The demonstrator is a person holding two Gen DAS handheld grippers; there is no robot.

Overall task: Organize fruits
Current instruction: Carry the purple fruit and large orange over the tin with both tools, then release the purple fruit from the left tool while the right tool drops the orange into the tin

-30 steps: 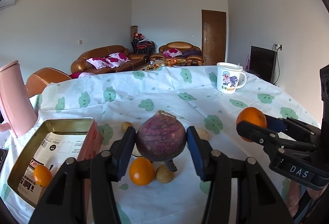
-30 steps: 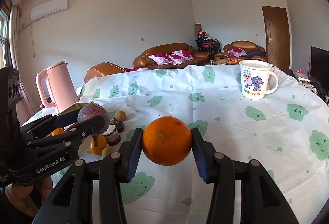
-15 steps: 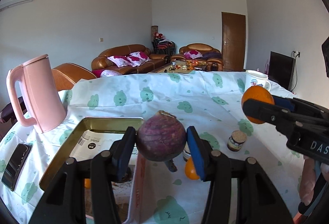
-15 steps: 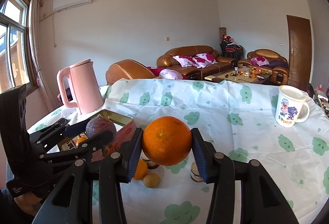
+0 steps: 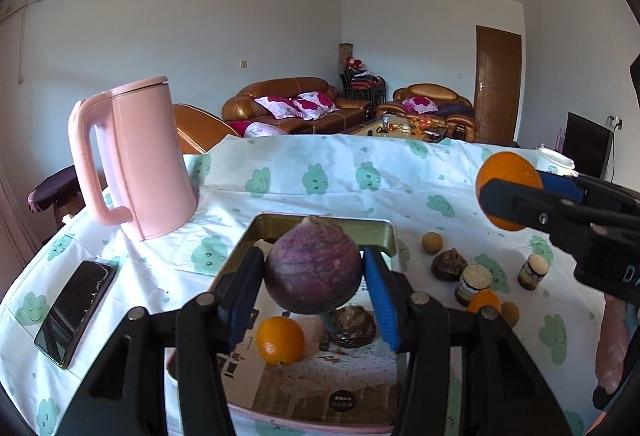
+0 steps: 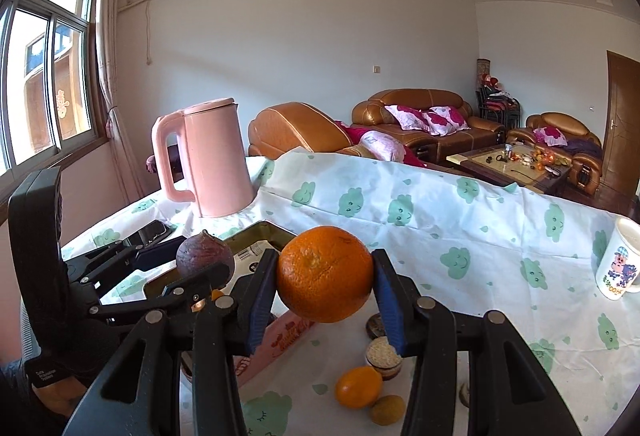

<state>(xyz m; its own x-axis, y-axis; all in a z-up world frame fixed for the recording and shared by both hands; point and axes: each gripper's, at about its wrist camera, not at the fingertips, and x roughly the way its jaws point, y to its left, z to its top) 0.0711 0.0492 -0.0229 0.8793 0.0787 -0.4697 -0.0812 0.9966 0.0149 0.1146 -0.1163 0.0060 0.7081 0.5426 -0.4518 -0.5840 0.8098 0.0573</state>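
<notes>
My left gripper [image 5: 314, 276] is shut on a round purple fruit [image 5: 313, 269] and holds it above the open metal tin [image 5: 320, 224]. The tin holds a small orange [image 5: 280, 340] and a dark brown item [image 5: 352, 322]. My right gripper [image 6: 325, 290] is shut on a large orange [image 6: 325, 274], held in the air just right of the tin [image 6: 264, 230]. The right gripper also shows at the right of the left wrist view [image 5: 508, 192]. Loose on the cloth beside the tin lie a small orange [image 6: 358, 386], a yellowish fruit [image 6: 387, 410] and a brown fruit [image 5: 449, 264].
A pink kettle [image 5: 134, 156] stands left of the tin. A black phone [image 5: 76, 310] lies at the table's left edge. Small cork-lidded jars [image 5: 474, 282] stand right of the tin. A white cartoon mug [image 6: 618, 264] stands far right.
Both grippers have swung left with their fruits. The purple fruit now hangs over the tin, and the large orange has come closer to the tin's right side.
</notes>
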